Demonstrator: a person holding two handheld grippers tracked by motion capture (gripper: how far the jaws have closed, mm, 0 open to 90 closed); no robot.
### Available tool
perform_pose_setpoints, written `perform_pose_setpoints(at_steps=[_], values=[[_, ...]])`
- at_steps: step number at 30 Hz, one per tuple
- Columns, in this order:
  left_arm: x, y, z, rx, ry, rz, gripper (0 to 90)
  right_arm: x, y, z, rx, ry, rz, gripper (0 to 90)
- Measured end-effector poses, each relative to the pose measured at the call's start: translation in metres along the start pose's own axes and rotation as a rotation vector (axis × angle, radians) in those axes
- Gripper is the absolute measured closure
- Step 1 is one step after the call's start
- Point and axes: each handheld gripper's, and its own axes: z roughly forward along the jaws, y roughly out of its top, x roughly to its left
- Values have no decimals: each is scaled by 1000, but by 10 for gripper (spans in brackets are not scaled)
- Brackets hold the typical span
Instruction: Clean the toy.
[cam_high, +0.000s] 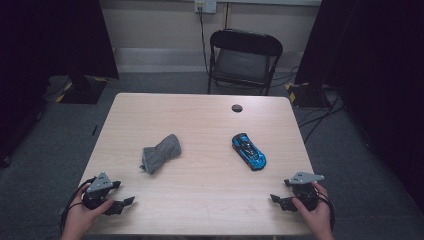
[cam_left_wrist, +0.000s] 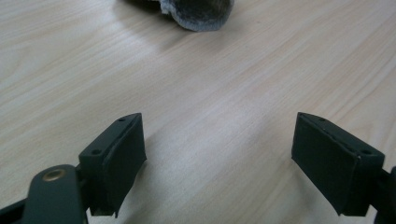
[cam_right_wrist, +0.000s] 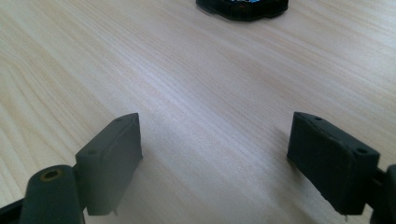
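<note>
Jaws stand wide apart on both grippers, left gripper (cam_high: 121, 203) and right gripper (cam_high: 278, 200), nothing between; grey cloth (cam_high: 160, 152) ahead of the left, blue toy car (cam_high: 248, 150) ahead of the right; a skewed pinch could roll that car away across the worktop (cam_high: 210, 192).

Standing behind the pale wooden table (cam_high: 200, 115): black folding chair (cam_high: 243, 60) on grey carpet (cam_high: 55, 150), black curtains (cam_high: 50, 40) flanking.

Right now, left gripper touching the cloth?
Apart. The high view shows bare table between the left gripper and the cloth.
</note>
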Motion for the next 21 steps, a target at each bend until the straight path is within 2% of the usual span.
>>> perform_pose_setpoints(at_steps=[6,11,21], values=[[0,-1,1,5,-3,5,173,1,-2,0,-9,-7,-14,164],[1,-2,1,4,2,27,172,1,-6,1,-44,-11,-11,148],[0,-4,1,5,-1,62,156,1,-7,1,-49,-13,-11,147]])
